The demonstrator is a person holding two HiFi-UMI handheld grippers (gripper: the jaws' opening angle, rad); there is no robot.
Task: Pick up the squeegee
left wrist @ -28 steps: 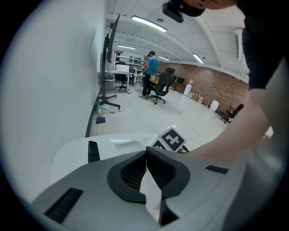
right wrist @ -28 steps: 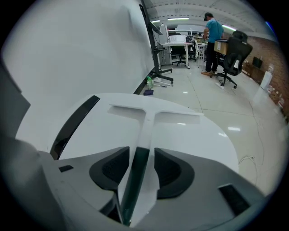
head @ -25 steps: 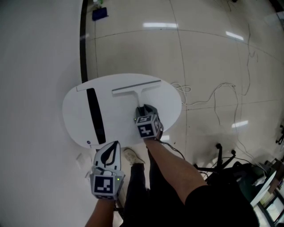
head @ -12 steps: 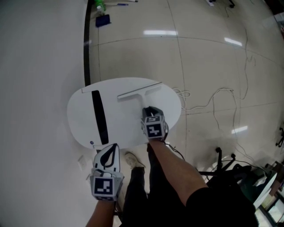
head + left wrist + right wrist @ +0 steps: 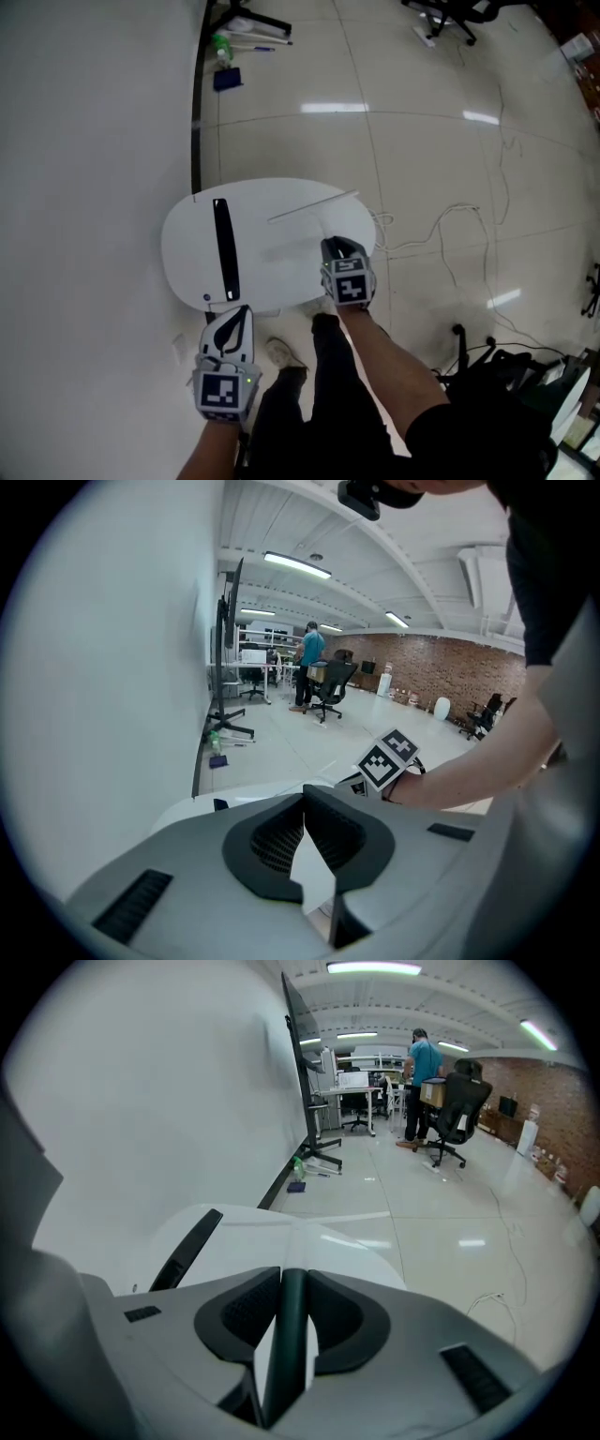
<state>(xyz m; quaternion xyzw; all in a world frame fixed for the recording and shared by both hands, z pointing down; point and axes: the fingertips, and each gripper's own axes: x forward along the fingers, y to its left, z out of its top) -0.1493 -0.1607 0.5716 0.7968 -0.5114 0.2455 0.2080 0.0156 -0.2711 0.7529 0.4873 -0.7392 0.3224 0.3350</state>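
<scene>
The squeegee (image 5: 312, 206) is a long thin pale blade on a short handle, and it hangs just above the white oval table (image 5: 187, 253). My right gripper (image 5: 335, 246) is shut on the handle. In the right gripper view the dark handle (image 5: 289, 1326) is pinched between the pads, and the blade (image 5: 347, 1215) crosses ahead of it. My left gripper (image 5: 246, 307) is near the table's front edge, off to the left. Its tips (image 5: 303, 794) meet with nothing between them.
A black strip (image 5: 223, 248) lies on the table's left half. Cables (image 5: 441, 225) trail over the tiled floor at the right. A blue item (image 5: 226, 79) sits by the wall, and a black chair (image 5: 487, 361) is at the lower right. The person's shoe (image 5: 278, 353) is below the table.
The right gripper has closed on the handle and raised the squeegee off the tabletop. Both hands have risen, and the table now looks smaller and lower in the head view.
</scene>
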